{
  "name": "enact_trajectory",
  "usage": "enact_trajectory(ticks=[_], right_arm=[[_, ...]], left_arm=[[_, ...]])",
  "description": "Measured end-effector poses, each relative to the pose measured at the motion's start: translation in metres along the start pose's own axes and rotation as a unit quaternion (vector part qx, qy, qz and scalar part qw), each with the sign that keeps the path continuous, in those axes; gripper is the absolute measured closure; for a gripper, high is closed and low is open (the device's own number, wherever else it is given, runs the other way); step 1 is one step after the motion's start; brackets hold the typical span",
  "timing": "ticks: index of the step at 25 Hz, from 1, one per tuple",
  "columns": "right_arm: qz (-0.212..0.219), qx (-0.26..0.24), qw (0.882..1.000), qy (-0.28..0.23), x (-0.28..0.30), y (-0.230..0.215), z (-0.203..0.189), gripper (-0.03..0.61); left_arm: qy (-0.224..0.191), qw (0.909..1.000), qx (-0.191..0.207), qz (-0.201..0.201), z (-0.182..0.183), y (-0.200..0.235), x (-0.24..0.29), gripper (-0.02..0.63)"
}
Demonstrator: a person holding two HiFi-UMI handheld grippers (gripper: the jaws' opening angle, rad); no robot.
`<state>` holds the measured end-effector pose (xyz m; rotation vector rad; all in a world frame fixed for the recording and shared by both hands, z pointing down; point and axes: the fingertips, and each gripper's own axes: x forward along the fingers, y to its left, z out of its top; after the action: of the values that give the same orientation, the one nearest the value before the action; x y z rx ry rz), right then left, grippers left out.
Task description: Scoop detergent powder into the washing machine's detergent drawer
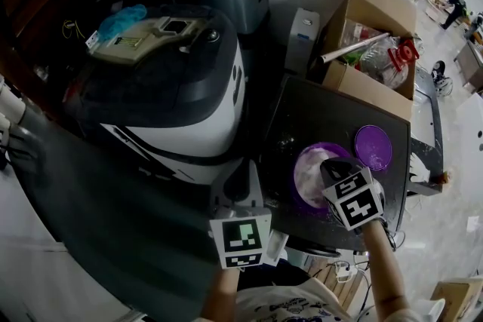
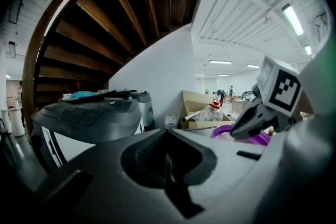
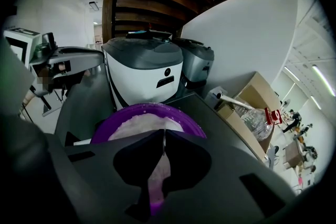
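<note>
Right gripper (image 3: 163, 137), jaws closed on a thin purple handle (image 3: 152, 194), probably the scoop's, over loose, spillable detergent powder (image 3: 142, 126) in the near-right purple tub (image 3: 192, 125). Left gripper (image 2: 167, 158) is closed and empty.

Black-and-white marker cubes (image 1: 355, 200); perhaps printed white shirt (image 1: 281, 305).

Your right gripper (image 1: 332, 170) hangs over the tub (image 1: 306, 179) on the table (image 1: 302, 113); the lid (image 1: 373, 147) lies just right of it, the box (image 1: 370, 49) beyond. The washing machine (image 1: 162, 87) stands ahead of your left gripper (image 1: 235, 191)
</note>
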<state>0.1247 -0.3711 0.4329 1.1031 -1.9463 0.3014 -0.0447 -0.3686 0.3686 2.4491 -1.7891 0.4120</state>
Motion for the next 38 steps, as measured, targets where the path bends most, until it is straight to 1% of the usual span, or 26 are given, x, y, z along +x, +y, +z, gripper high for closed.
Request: enact_trajectory(ticks=[3, 11, 15, 23, 28, 32, 35, 38], right_arm=[[0.018, 0.009, 1.0, 0.0, 0.001, 0.006, 0.0, 0.557], [0.05, 0.02, 0.999, -0.001, 0.001, 0.018, 0.001, 0.557], [0.07, 0.045, 0.997, -0.005, 0.001, 0.019, 0.0, 0.557], [0.107, 0.101, 0.989, -0.025, -0.006, 0.018, 0.003, 0.557], [0.135, 0.148, 0.979, -0.043, -0.014, 0.017, 0.006, 0.557], [0.144, 0.187, 0.97, -0.061, -0.022, 0.013, 0.008, 0.557], [0.151, 0.225, 0.959, -0.08, -0.028, 0.01, 0.009, 0.557], [0.158, 0.267, 0.945, -0.101, -0.034, 0.007, 0.011, 0.557]], left_arm=[[0.0, 1.0, -0.001, 0.001, 0.0, 0.001, -0.001, 0.611], [0.0, 1.0, -0.003, 0.007, -0.001, 0.004, -0.007, 0.612], [-0.001, 0.9999, -0.005, 0.011, -0.002, 0.007, -0.01, 0.612], [-0.002, 0.9999, -0.006, 0.013, -0.001, 0.005, -0.015, 0.612], [-0.004, 0.9999, -0.007, 0.014, 0.0, 0.003, -0.018, 0.611], [-0.008, 0.9998, -0.006, 0.015, 0.002, 0.001, -0.021, 0.612], [-0.011, 0.9998, -0.006, 0.015, 0.005, -0.001, -0.023, 0.612], [-0.014, 0.9998, -0.005, 0.016, 0.007, -0.004, -0.024, 0.611]])
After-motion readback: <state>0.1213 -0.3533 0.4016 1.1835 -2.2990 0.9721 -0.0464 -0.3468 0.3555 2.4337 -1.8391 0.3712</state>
